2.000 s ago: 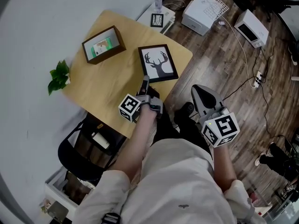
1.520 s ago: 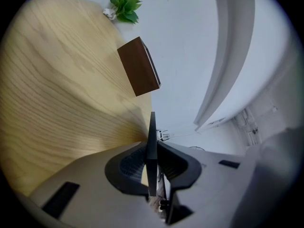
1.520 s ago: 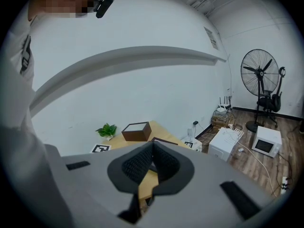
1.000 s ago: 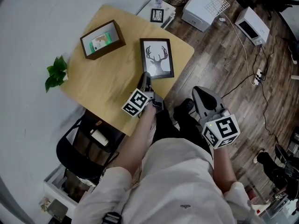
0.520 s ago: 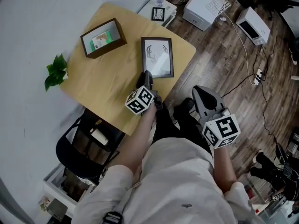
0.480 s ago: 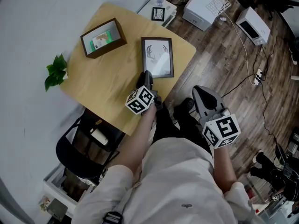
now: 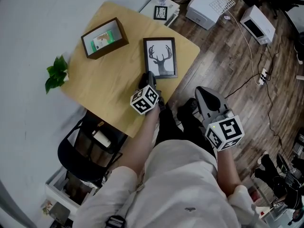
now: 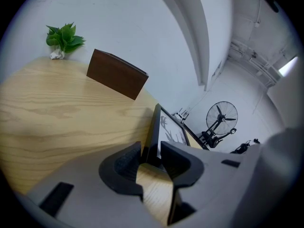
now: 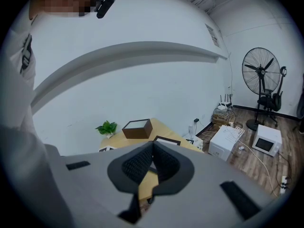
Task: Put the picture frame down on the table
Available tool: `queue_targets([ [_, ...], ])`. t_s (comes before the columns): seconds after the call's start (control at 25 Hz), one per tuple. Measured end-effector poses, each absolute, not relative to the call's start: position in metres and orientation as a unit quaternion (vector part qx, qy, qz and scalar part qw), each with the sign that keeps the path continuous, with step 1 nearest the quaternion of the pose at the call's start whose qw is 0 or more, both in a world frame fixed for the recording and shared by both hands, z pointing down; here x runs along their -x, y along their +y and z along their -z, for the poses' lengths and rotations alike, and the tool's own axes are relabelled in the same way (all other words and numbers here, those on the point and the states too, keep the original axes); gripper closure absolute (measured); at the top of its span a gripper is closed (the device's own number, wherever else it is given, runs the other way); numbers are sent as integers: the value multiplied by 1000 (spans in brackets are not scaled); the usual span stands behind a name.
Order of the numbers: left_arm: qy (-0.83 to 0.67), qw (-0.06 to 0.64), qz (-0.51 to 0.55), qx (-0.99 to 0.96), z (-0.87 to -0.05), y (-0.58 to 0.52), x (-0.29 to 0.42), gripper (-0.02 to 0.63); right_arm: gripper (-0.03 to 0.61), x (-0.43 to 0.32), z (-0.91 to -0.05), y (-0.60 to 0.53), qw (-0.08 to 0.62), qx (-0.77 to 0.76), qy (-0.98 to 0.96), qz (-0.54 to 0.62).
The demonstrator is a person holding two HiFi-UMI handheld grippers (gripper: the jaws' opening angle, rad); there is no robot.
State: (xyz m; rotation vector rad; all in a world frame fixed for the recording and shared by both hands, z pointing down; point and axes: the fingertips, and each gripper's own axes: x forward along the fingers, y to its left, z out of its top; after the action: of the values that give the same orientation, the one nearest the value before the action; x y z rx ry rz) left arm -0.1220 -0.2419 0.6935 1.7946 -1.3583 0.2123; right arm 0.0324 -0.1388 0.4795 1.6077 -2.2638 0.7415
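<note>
The black picture frame (image 7: 160, 57) with a deer silhouette is over the near right part of the wooden table (image 7: 109, 80), by its edge. My left gripper (image 7: 148, 81) is shut on the middle of the frame's near short edge. In the left gripper view the frame (image 8: 156, 127) shows almost edge-on between the jaws, glass face turned right. Whether it rests on the table I cannot tell. My right gripper (image 7: 207, 97) hangs off the table over the floor, shut with nothing in it (image 9: 152, 146).
A brown box frame (image 7: 103, 38) stands at the table's far left, with a small green plant (image 7: 56, 73) at the left edge by the wall. White appliances (image 7: 209, 6) and cables lie on the wood floor. A black chair (image 7: 90, 146) sits under the table's near side.
The left gripper has rolled and shifted a little right, turning the frame from a slant to point straight away. Glare on the glass came and went. The right gripper stayed put.
</note>
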Motion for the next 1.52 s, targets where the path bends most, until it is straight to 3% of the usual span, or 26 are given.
queue_targets([
  [0.28,-560,407,-147,-706,-704,-240,124,500,580,-36,-481,-138,132,-560,-776,-257],
  [0.36,-568,397,-164,-702,-705,-239,127,541,580,-36,-481,-138,131,-561,-776,-258],
  [1.08,-554,403,-134,-716,-677,-229,127,569,580,-34,-473,-138,118,-561,-781,-249],
  [1.52,-545,340,-122,-757,-612,-205,100,589,580,-51,-448,-135,108,-529,-813,-218],
])
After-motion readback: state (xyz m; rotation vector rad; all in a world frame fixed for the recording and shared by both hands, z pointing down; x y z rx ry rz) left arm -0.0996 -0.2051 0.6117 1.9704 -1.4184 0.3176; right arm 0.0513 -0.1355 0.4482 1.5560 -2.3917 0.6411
